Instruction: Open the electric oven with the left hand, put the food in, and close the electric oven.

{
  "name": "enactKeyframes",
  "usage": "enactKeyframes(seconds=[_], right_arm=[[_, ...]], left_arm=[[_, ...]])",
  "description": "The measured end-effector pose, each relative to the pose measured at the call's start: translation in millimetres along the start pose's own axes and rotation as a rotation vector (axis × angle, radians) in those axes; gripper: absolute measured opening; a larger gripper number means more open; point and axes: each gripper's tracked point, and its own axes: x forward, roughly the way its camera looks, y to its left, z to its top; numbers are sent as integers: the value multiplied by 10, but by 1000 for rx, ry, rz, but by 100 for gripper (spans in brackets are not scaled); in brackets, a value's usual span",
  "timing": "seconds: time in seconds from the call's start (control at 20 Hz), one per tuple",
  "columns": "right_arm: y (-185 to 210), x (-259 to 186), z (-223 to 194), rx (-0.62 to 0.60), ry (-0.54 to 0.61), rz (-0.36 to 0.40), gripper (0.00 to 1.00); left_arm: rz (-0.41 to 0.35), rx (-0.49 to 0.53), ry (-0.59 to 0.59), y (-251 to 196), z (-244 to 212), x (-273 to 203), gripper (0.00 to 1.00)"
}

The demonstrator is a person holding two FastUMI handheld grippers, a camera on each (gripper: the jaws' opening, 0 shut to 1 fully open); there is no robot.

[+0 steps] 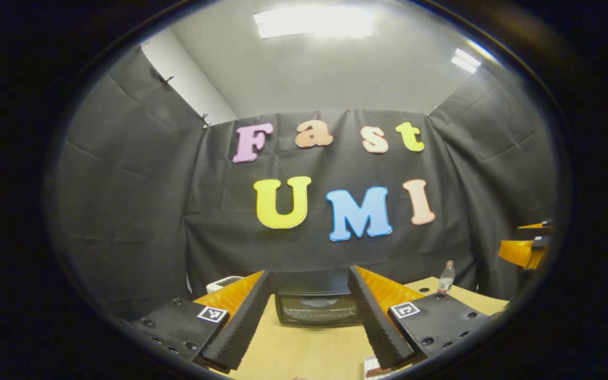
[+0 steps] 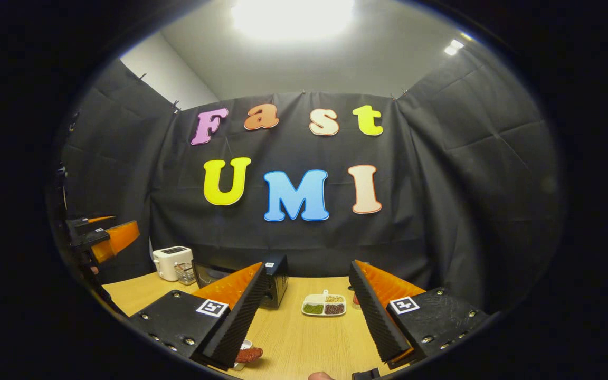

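Left claw [image 1: 309,322] hovering wide, lining up on closed black glass-fronted electric oven [image 1: 317,309] on pale wooden counter [image 1: 304,353]; right claw [image 2: 304,311] waiting wide, empty, above reddish food [image 2: 249,354].

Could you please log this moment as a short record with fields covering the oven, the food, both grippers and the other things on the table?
oven: on the table, door shut, straight ahead between the left gripper's fingers
food: reddish piece on a small tray near the table's front edge
left gripper: open, holding nothing
right gripper: open, holding nothing
toaster: white, beside the oven
divided dish: holds grains
bottle: upright, far corner
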Motion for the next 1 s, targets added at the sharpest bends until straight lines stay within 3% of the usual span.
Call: enactKeyframes(seconds=[0.05, 0.1, 0.15, 0.3, 0.4, 0.45, 0.65, 0.7, 1.0], right_arm=[[-3, -7, -13, -5, 1, 11, 95], [-11, -17, -47, -8, 6, 17, 95], [-20, -25, -66, -7, 13, 19, 95], [48, -12, -46, 4, 8, 35, 95], [80, 47, -50, -1, 2, 32, 95], [98, 86, -41, -3, 0, 27, 95], [147, 234, 39, 8, -17, -20, 95], [142, 281, 42, 2, -20, -40, 95], [164, 464, -47, -6, 9, -146, 95]], left_arm=[[5, -6, 0, -14, -15, 33, 90], [9, -10, 0, -29, -39, 65, 100], [11, -11, 2, -43, -45, 127, 96], [14, -10, 11, -46, -134, 386, 100], [3, -7, 10, -53, -192, 560, 96], [-2, -4, 7, -45, -227, 669, 100], [-38, -17, 16, -29, -384, 1173, 100], [-45, -20, 22, -10, -442, 1300, 96], [-91, -7, 69, 41, -948, 1963, 100]])
